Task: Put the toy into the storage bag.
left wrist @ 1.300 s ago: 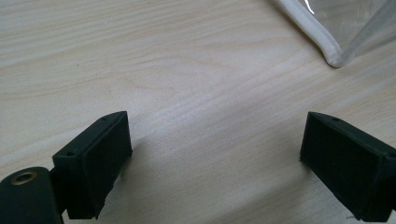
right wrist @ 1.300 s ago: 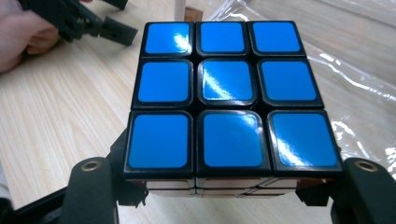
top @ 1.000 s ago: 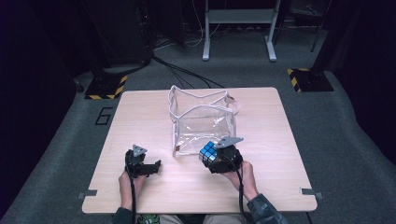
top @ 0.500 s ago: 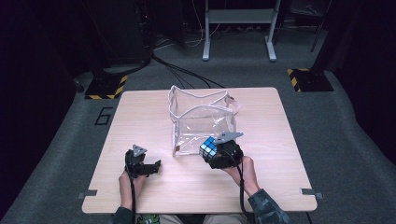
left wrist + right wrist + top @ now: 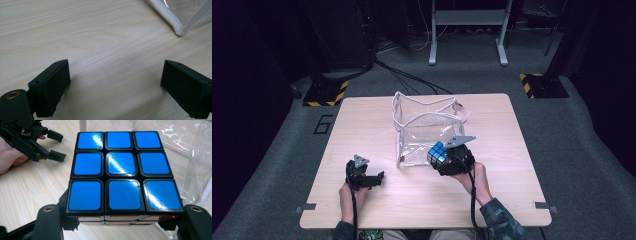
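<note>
Nearest us, the left gripper (image 5: pixel 371 179) rests on the table (image 5: pixel 492 200) at seven o'clock, jaws apart and empty. The right gripper (image 5: pixel 443 159) is clamped on the puzzle cube (image 5: pixel 438 152), at five o'clock from the clear bag (image 5: pixel 424 127) and touching its near wall. We judge the cube may catch that limp wall or rim and push the bag away, since nothing steadies it. The bag appears empty.

Wood table (image 5: pixel 362 125); metal stand (image 5: pixel 467 20) behind, cables (image 5: pixel 407 75) on floor, striped base plates (image 5: pixel 324 92).
</note>
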